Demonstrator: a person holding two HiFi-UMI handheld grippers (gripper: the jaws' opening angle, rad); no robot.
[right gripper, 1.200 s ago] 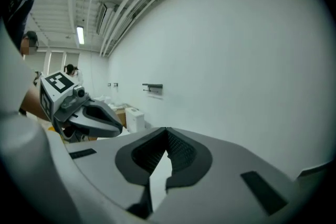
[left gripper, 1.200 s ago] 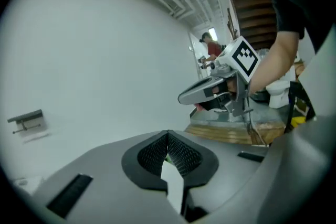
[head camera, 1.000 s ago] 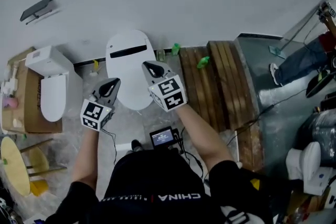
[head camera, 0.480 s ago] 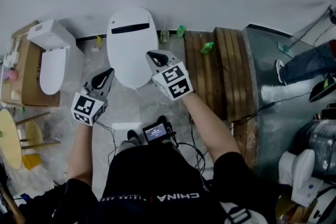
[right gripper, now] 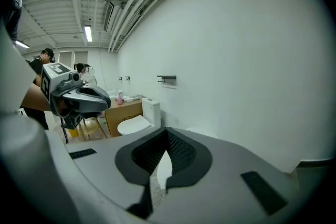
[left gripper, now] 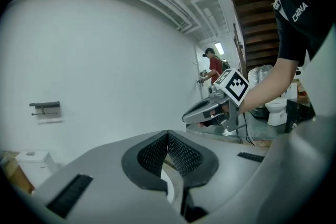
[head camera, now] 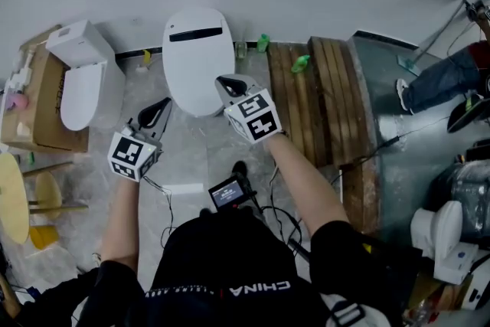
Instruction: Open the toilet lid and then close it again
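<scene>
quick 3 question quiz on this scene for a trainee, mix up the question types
1. True or false: the toilet lid in front of the person is down.
2. Multiple choice: what does the right gripper hold? A) the edge of the lid. B) nothing, its jaws are shut on themselves. C) a green bottle.
3. Fill in the blank: in the head view the wooden planks lie to the ___ of the toilet lid.

Key: 1 true; 2 B; 3 right.
</scene>
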